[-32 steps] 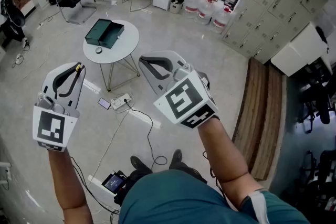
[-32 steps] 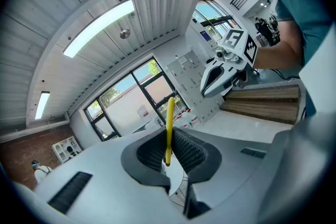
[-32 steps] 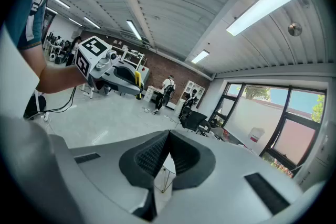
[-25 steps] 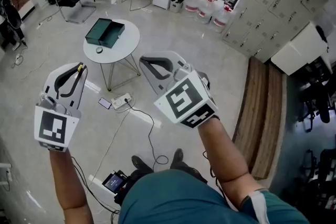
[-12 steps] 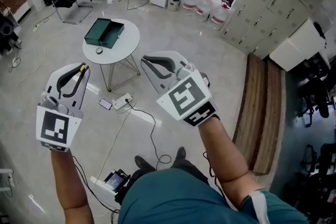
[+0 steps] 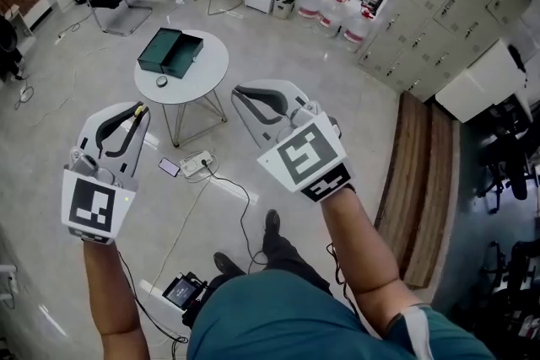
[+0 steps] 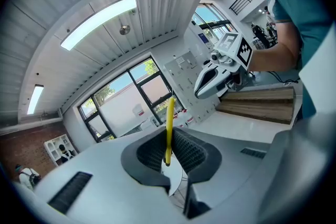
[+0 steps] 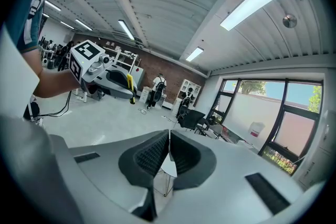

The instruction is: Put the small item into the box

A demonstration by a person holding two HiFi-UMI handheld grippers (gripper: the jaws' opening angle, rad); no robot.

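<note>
Head view: green box [image 6: 171, 52] stands open on round table [image 6: 196, 84], well ahead. Small round item [image 6: 160, 81] lies beside the box, outside it.

Left gripper view: left gripper [image 7: 169, 153] jaws pinch a thin yellow stick [image 7: 169, 123].

Right gripper view: right gripper [image 8: 168, 152] jaws together, nothing between them.

Seemingly nothing boxed yet; approach and drop remain.

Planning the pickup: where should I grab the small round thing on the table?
Probably across its outer edges, from straight above: the small round thing looks flat on the table, the box close beside it. The right tool holds nothing.
</note>
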